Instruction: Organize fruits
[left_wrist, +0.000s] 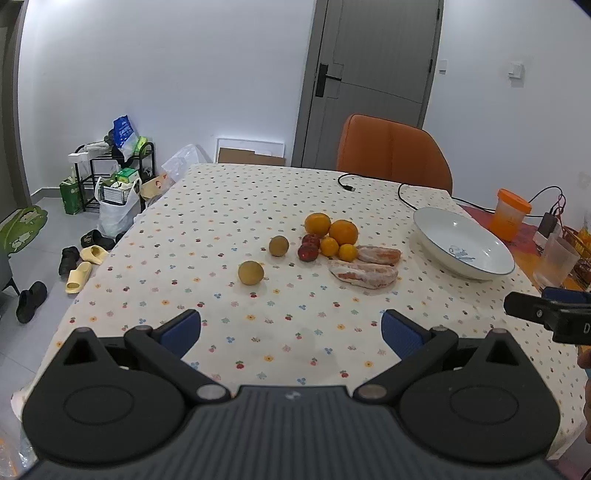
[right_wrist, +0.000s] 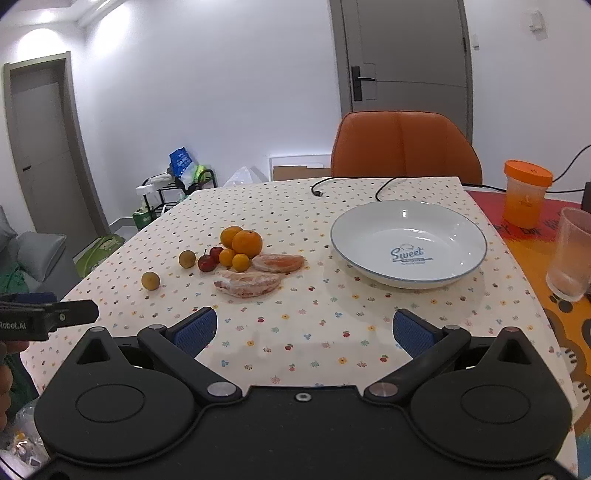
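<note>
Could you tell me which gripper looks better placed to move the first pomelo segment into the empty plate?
Probably the right gripper: it is open, and both the pomelo segments and the plate lie just ahead of it. The left gripper, also open, sees the plate far off to its side.

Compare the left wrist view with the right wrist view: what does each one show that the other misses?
Only the left wrist view shows the slippers on the floor and a wall switch. Only the right wrist view shows the grey door at far left and the "Sweet" print read upright in the plate. Both share the empty plate, the cluster of oranges, two brown round fruits, two peeled pomelo segments, the orange chair, and each gripper open, left gripper, right gripper.
</note>
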